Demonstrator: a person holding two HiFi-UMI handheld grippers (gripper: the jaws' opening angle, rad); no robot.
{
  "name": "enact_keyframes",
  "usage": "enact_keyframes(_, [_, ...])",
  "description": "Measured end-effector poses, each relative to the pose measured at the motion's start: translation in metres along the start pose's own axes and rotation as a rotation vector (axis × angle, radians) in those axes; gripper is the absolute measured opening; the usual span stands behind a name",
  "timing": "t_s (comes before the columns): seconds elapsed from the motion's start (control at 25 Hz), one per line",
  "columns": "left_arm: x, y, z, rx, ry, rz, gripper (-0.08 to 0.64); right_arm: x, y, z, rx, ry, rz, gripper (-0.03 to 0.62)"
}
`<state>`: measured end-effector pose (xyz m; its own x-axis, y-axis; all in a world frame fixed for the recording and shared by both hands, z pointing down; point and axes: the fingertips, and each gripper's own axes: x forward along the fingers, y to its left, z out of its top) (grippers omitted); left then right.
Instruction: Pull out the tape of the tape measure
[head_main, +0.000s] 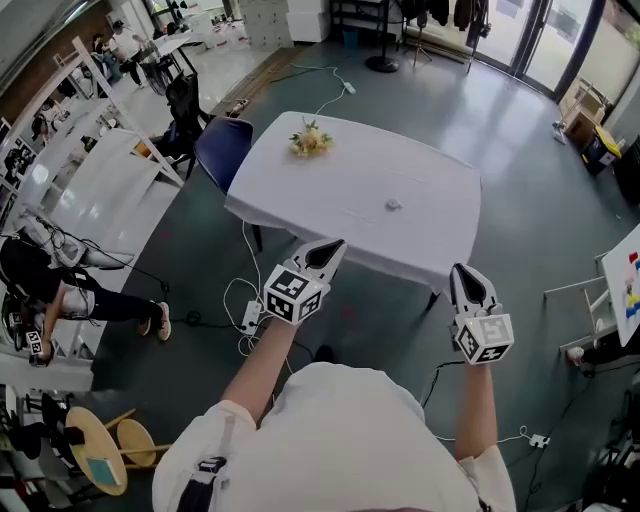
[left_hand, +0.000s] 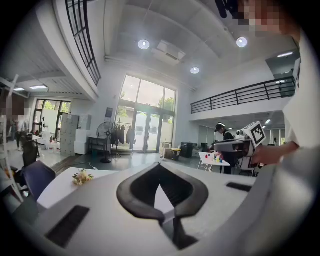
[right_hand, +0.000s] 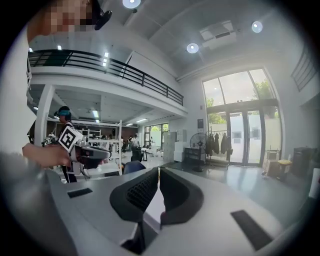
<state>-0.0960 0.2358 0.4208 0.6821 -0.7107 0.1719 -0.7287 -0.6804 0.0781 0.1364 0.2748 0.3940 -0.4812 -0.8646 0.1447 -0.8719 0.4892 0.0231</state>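
A table under a white cloth (head_main: 420, 235) stands ahead of me. On it lies a small pale object (head_main: 393, 205), too small to tell whether it is the tape measure. Both grippers hover in the air short of the table's near edge. My left gripper (head_main: 328, 252) is shut with nothing in it, and its dark pads meet at the tip (left_hand: 160, 167). My right gripper (head_main: 464, 274) is also shut and empty, its pads together (right_hand: 159, 172). Each gripper shows in the other's view: the right gripper (left_hand: 240, 145) and the left gripper (right_hand: 84, 150).
A small bunch of flowers (head_main: 311, 141) lies at the table's far left. A blue chair (head_main: 222, 150) stands by the left corner. Cables (head_main: 243, 300) trail on the floor under the near edge. White racks (head_main: 90, 190) and a seated person (head_main: 60, 290) are off to the left.
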Motion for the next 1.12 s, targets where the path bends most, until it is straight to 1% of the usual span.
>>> enact_keyframes(0.24, [-0.002, 0.001, -0.005, 0.007, 0.013, -0.009, 0.009, 0.005, 0.011, -0.006, -0.009, 0.021, 0.014, 0.038])
enact_keyframes(0.4, [0.001, 0.006, -0.008, 0.011, 0.023, -0.003, 0.009, 0.009, 0.008, -0.01, 0.002, 0.034, 0.0, 0.04])
enact_keyframes(0.64, [0.001, 0.013, -0.01, 0.012, 0.015, 0.006, 0.014, 0.012, 0.007, -0.016, 0.028, 0.039, -0.01, 0.04])
enact_keyframes(0.88, [0.003, 0.023, -0.012, 0.005, 0.017, 0.014, 0.129, 0.016, 0.009, -0.018, 0.032, 0.042, -0.02, 0.041])
enact_keyframes(1.04, [0.005, 0.03, -0.014, -0.009, 0.023, 0.021, 0.157, 0.017, 0.009, -0.018, 0.042, 0.044, -0.035, 0.043])
enact_keyframes(1.12, [0.006, 0.035, -0.015, -0.016, 0.029, 0.028, 0.211, 0.019, 0.01, -0.018, 0.044, 0.047, -0.037, 0.043])
